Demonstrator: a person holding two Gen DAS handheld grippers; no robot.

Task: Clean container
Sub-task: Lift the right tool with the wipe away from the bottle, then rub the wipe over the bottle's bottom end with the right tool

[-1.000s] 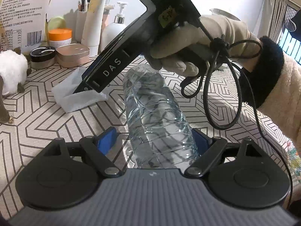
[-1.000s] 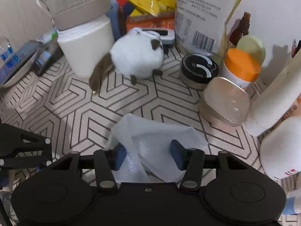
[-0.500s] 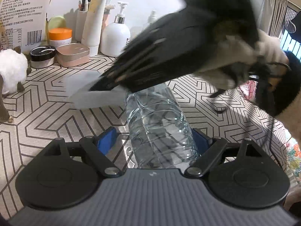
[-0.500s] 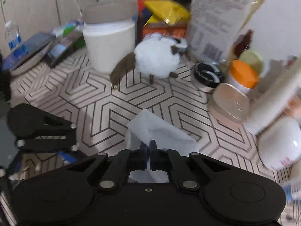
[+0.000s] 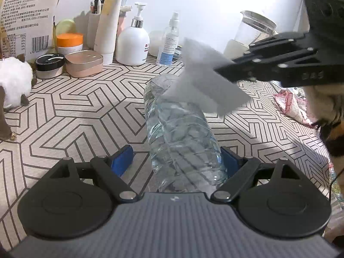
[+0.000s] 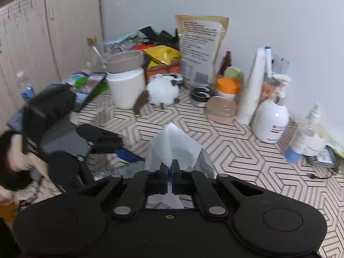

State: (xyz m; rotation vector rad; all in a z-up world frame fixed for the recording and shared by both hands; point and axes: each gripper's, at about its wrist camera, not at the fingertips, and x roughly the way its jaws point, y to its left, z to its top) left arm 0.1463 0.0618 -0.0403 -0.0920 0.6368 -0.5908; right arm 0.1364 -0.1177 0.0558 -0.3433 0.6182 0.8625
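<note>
A clear plastic bottle [image 5: 180, 133] lies on the patterned table, its near end between the blue pads of my left gripper [image 5: 175, 158]. The right pad touches it; a gap shows at the left pad. My right gripper [image 6: 169, 168] is shut on a white wipe [image 6: 174, 144]. In the left wrist view the right gripper [image 5: 217, 69] comes in from the right and holds the wipe [image 5: 206, 86] in the air just above the bottle's far end. In the right wrist view the bottle [image 6: 204, 161] peeks out behind the wipe.
Along the back wall stand a white pump bottle [image 5: 132, 45], a spray bottle [image 5: 169, 43], an orange-lidded jar [image 5: 69, 44], a pink tin [image 5: 83, 63], a glass jug [image 5: 251, 30] and a large food bag [image 5: 25, 10]. A white fluffy toy [image 5: 13, 83] sits at left.
My right gripper closed on the wipe on the table at left, lifted it and swung right; it now holds the wipe above the bottle's far end. The left gripper and bottle stayed still.
</note>
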